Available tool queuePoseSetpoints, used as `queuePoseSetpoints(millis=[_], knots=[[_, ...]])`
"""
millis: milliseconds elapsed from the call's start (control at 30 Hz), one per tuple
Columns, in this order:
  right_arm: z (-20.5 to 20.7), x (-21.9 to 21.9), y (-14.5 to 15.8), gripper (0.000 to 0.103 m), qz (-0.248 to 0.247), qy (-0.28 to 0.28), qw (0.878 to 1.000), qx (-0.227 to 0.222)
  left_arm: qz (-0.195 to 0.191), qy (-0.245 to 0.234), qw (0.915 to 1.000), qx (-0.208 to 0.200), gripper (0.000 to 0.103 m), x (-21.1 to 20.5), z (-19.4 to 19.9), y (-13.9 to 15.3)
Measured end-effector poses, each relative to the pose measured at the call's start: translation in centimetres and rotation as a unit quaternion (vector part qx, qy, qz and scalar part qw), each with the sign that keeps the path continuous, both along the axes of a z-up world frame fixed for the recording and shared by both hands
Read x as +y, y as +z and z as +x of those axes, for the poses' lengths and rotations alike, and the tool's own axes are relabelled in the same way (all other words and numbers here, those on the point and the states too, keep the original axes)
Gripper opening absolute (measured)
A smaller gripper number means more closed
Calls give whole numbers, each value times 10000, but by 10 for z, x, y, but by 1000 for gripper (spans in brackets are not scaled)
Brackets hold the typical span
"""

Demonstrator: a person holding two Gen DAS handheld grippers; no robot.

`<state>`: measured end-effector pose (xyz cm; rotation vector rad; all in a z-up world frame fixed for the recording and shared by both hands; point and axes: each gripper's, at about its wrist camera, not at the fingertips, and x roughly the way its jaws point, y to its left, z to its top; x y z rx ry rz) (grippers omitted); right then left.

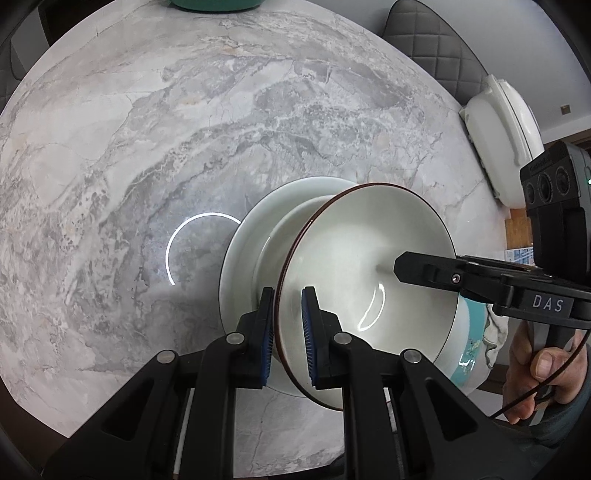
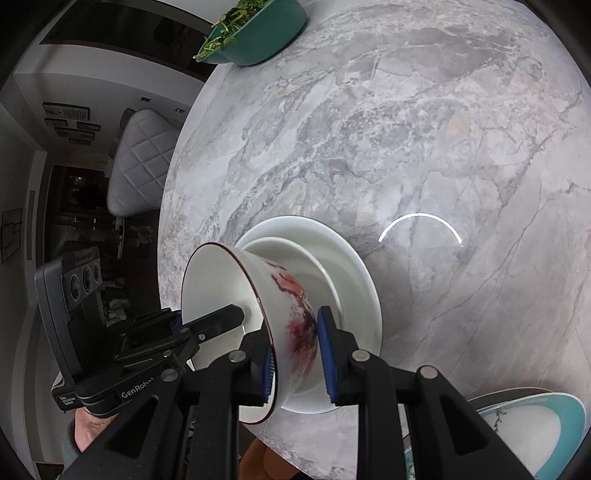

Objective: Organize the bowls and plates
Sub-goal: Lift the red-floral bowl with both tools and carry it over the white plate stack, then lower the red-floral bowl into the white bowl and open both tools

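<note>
Over the near edge of the marble surface (image 1: pixel 155 140), we've got a white bowl (image 1: pixel 369 266) tipped right up on its side, and both sets of tongs are on it. Left tongs (image 1: pixel 288 332) are pinching the rim, one blue pad inside, one outside, pressed tight on that thin wall. Right tongs (image 2: pixel 295 358) have the opposite side of the rim, one finger inside the bowl and one against the outer wall, clamped on it too.

Look at this bowl: glossy white inside, a fine dark brown line running round the lip, and on the outside a splash of red and purple, like an ink-wash pattern, seen from the right wrist camera. Its foot points at a stack of plain white dishes (image 2: pixel 354 266) just behind it, a small plate nested in a wider one, sitting flat on the surface. Whether the bowl touches that stack is hard to call.

Off to the near side, a teal-rimmed plate (image 2: pixel 546 417) with a leafy sprig on it. At the far edge, a green bowl of leafy greens (image 2: pixel 258 33). A ring-shaped light reflection (image 1: pixel 192 240) glows on the marble beside the stack.
</note>
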<state>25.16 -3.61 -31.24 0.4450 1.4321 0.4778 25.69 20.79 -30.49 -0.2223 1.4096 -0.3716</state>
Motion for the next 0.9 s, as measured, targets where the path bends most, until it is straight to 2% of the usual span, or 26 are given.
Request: queuePoseSetpoints(millis=[267, 533, 900], knots=[[2, 7, -3, 22, -282, 183, 9993, -166, 81, 12, 10000, -4, 12, -2, 6, -5], [-2, 21, 1, 21, -788, 519, 9943, -494, 203, 37, 9998, -66, 12, -5, 12, -6], [0, 29, 3, 21, -1092, 673, 9896, -653, 401, 36, 9990, -190, 15, -10, 16, -6]])
